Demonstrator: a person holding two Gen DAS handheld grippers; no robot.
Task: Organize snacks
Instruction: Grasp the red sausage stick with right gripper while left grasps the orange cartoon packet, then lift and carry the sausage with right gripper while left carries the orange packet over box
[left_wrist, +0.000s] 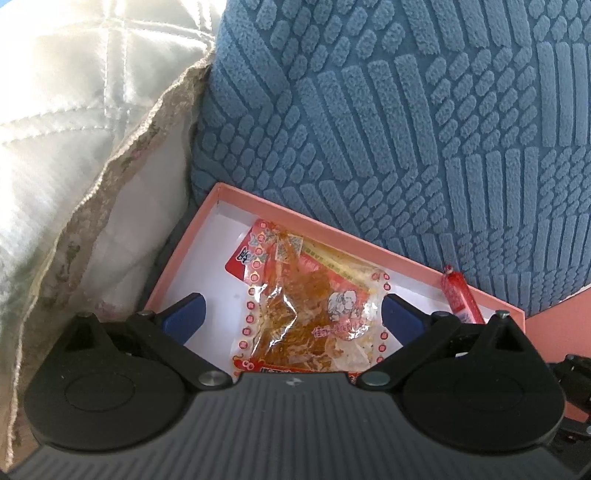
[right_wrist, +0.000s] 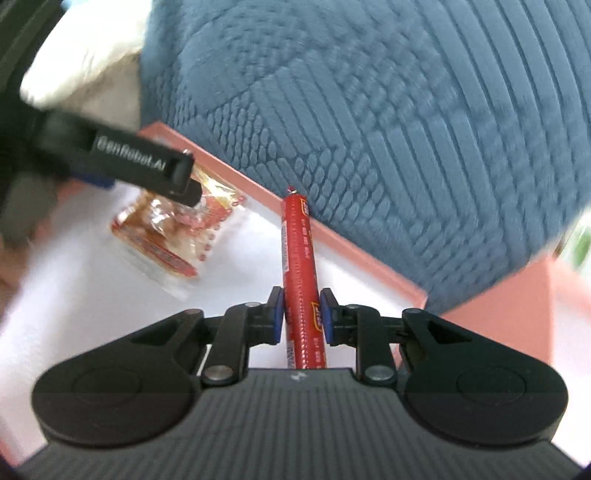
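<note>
Left wrist view: left gripper (left_wrist: 291, 314) is spread wide over clear snack packet (left_wrist: 306, 314) lying in pink box (left_wrist: 177, 266) | right gripper (right_wrist: 302, 317) is clamped on red sausage stick (right_wrist: 300, 258) above box floor | blue textured cushion (left_wrist: 406, 129) is pressed against box's far rim; quilted white pillow (left_wrist: 74, 110) at left

- The blue cushion (left_wrist: 406, 129) is overhanging the pink box's (left_wrist: 177, 254) far edge, blocking approach there.
- The snack packet (left_wrist: 306, 306) is occupying the box's middle; white floor beside its left edge is lying bare.
</note>
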